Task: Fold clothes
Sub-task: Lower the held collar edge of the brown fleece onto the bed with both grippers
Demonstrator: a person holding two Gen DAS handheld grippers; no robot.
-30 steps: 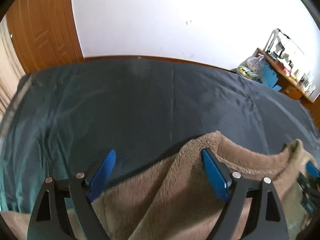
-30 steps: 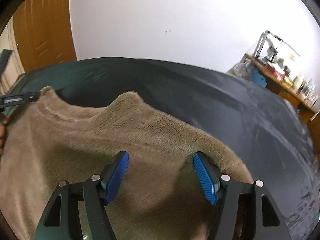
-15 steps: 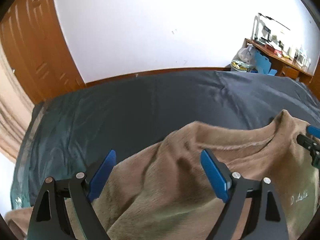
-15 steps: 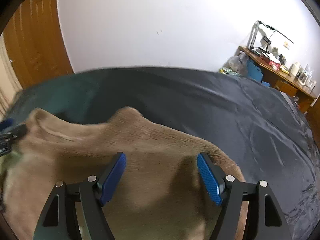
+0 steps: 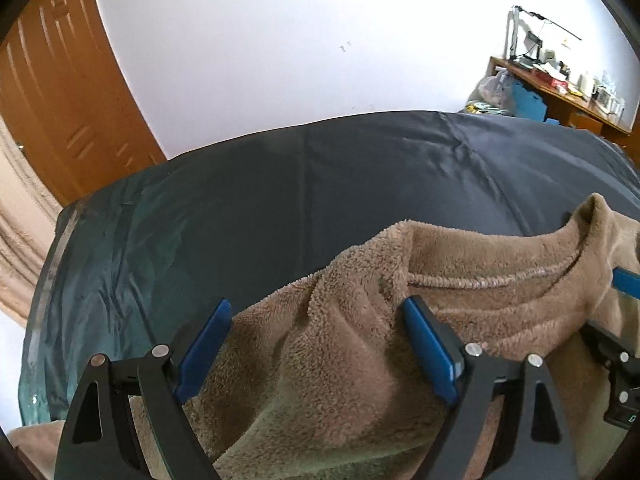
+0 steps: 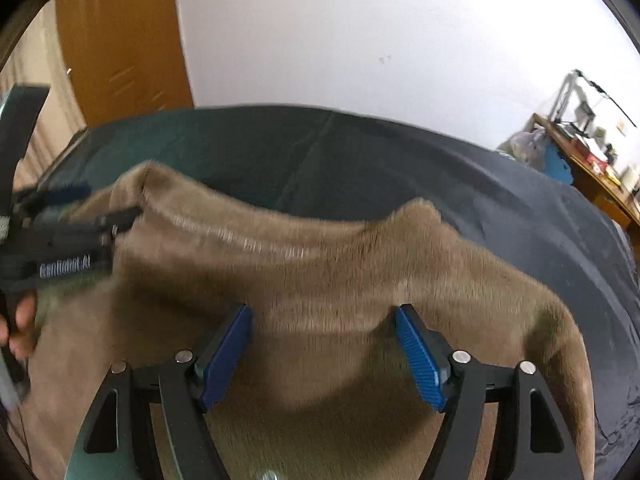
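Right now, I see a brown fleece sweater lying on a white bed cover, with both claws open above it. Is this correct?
Not quite: the bed cover is dark, a grey-blue, not white; only the wall behind it is white. The left wrist view shows this clearly. The rest holds: the brown fleece sweater lies on it, and the left claw and right claw are open above it.

Fleece garment [image 5: 360, 360]: plain tan-brown. Bed cover [image 5: 280, 200]: dark slate, greener at left edge. Gripper pads [image 6: 420, 352]: blue, frames black. Wall [image 5: 300, 40]: white. Door [image 5: 60, 100]: orange-brown wood.
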